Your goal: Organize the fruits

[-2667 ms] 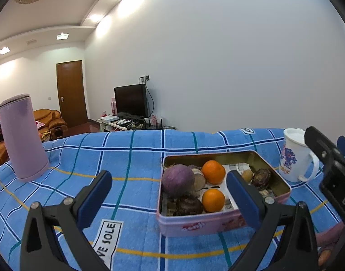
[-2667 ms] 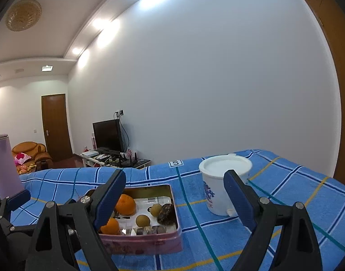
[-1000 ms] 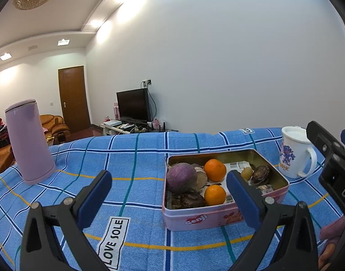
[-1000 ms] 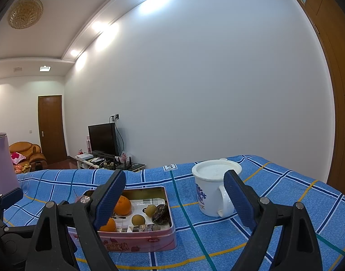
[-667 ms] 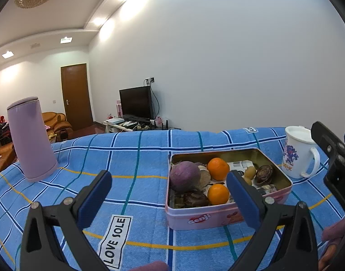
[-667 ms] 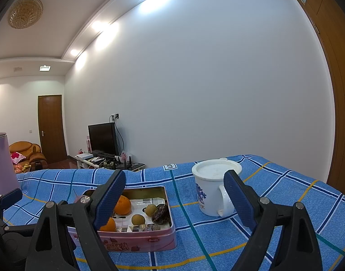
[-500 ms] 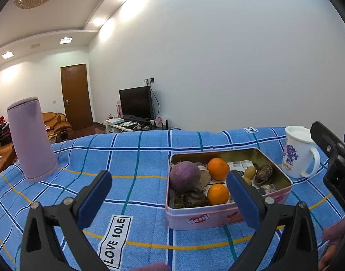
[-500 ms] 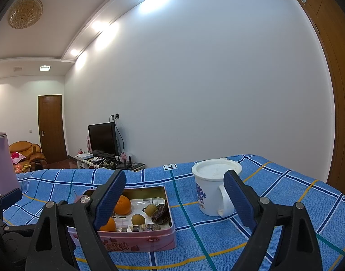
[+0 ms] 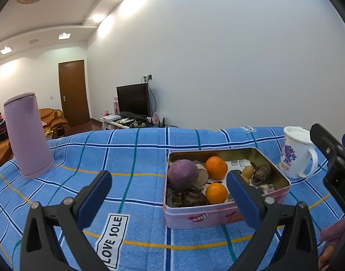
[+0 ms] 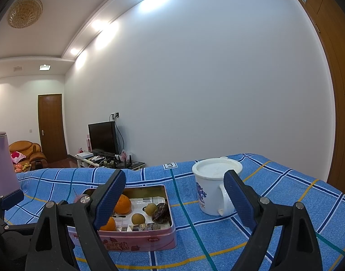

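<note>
- The left wrist view is aimed low across the counter, the tin (image 9: 226, 212) lying near, right of centre.
- The right wrist view is set further right; the tin (image 10: 136, 240) and mug (image 10: 209, 188) are shared.

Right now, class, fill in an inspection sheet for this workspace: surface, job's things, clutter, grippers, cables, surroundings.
Surface: blue checked cloth covering the table, a "LOVE SOLE" label sewn on it.
Job's things: open pink tin holding two oranges, a purple round vegetable, dark fruits and small yellowish fruits.
Clutter: lilac flask standing upright left of the tin; lidded white mug right of it.
Grippers: left gripper open, empty; right gripper open, empty.
Cables: only the wires behind the television.
Surroundings: white wall, brown door, orange sofa.
</note>
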Demonstrator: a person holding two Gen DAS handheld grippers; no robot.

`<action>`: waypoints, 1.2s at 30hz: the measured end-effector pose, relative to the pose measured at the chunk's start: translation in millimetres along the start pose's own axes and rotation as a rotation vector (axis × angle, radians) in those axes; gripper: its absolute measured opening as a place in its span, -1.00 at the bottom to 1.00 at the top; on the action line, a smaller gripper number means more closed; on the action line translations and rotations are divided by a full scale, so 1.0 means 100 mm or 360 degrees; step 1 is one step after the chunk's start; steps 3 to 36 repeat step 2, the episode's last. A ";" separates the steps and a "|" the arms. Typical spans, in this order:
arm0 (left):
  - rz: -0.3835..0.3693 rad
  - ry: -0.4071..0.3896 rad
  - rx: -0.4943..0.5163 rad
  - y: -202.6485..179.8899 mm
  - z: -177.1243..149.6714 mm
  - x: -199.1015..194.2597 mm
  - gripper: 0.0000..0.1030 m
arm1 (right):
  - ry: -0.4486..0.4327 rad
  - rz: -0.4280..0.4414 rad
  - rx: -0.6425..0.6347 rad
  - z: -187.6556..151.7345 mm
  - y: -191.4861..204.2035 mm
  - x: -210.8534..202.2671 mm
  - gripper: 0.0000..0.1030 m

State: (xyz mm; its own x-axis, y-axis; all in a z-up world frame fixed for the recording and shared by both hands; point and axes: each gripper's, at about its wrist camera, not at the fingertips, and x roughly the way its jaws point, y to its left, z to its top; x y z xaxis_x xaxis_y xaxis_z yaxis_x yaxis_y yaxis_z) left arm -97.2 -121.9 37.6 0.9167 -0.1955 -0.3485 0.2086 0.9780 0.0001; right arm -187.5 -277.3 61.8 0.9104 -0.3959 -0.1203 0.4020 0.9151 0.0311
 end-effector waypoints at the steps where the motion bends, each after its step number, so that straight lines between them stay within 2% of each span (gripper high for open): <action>1: 0.0001 0.0000 -0.0002 -0.01 0.00 0.00 1.00 | 0.0002 -0.0001 0.0000 0.00 0.00 0.00 0.74; 36: 0.0003 0.0004 -0.0005 -0.01 0.00 0.01 1.00 | 0.0005 -0.0002 0.0000 -0.01 0.00 0.00 0.74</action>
